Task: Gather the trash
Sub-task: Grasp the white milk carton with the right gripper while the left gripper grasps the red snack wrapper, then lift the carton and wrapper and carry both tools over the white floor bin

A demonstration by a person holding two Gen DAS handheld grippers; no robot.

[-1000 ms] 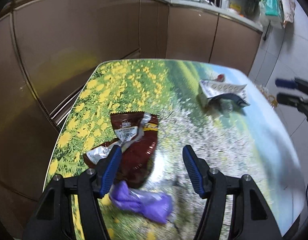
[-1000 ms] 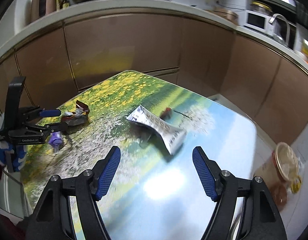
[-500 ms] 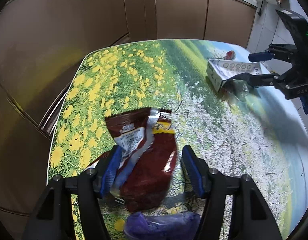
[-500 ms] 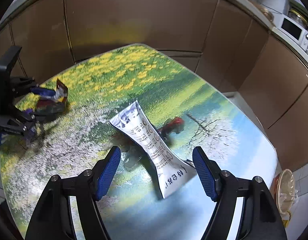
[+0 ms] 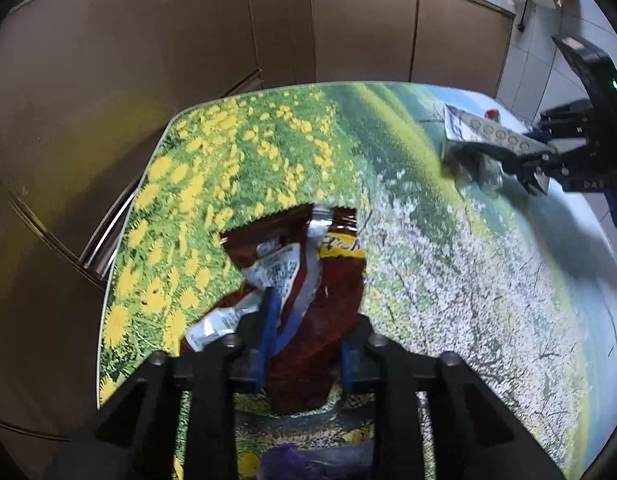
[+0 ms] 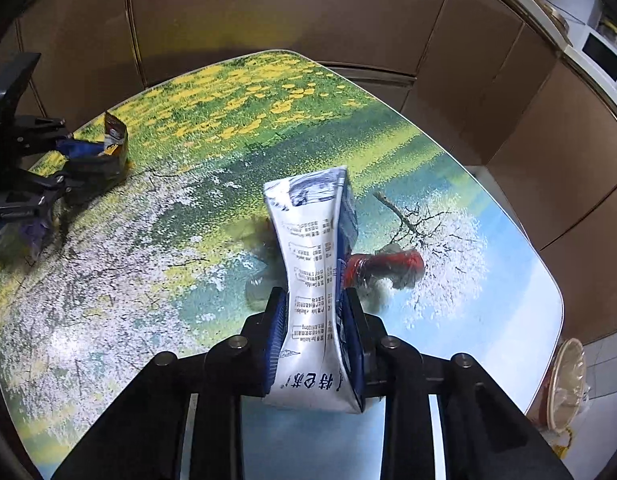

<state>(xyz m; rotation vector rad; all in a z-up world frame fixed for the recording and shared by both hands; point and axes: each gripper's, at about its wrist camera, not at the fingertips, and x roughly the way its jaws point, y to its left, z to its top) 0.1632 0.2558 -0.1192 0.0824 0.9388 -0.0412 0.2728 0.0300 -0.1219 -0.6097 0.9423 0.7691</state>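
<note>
- Both of your grippers are now lower and closer to the trash than a second ago, and their fingers, which were standing wide apart then, are closing in on their targets.
- Your left gripper [image 5: 304,344] is closing on the brown snack wrapper [image 5: 308,280], which is lying near the left edge of the bench [image 5: 488,300]; the blue fingers [image 5: 268,320] are already pinching its crumpled middle.
- Your right gripper [image 6: 314,344] is closing on the crushed milk carton [image 6: 312,264] near the middle of the bench, with both pads pressing into its narrowed waist.
- You are risking a slip on the wrapper: the foil is thin and slick, and only a fold of it may be caught, so a quick lift could pull it free.
- You are squeezing a carton that is already buckled; further collapse could loosen the hold, or push out any liquid left inside.
- A red wrapper [image 6: 384,266] and a clear crumpled scrap [image 6: 264,276] are sitting just beside the carton, so a dragging lift could sweep them off the edge.
- A purple scrap [image 5: 308,460] is lying beneath your left gripper and could easily get overlooked.
</note>
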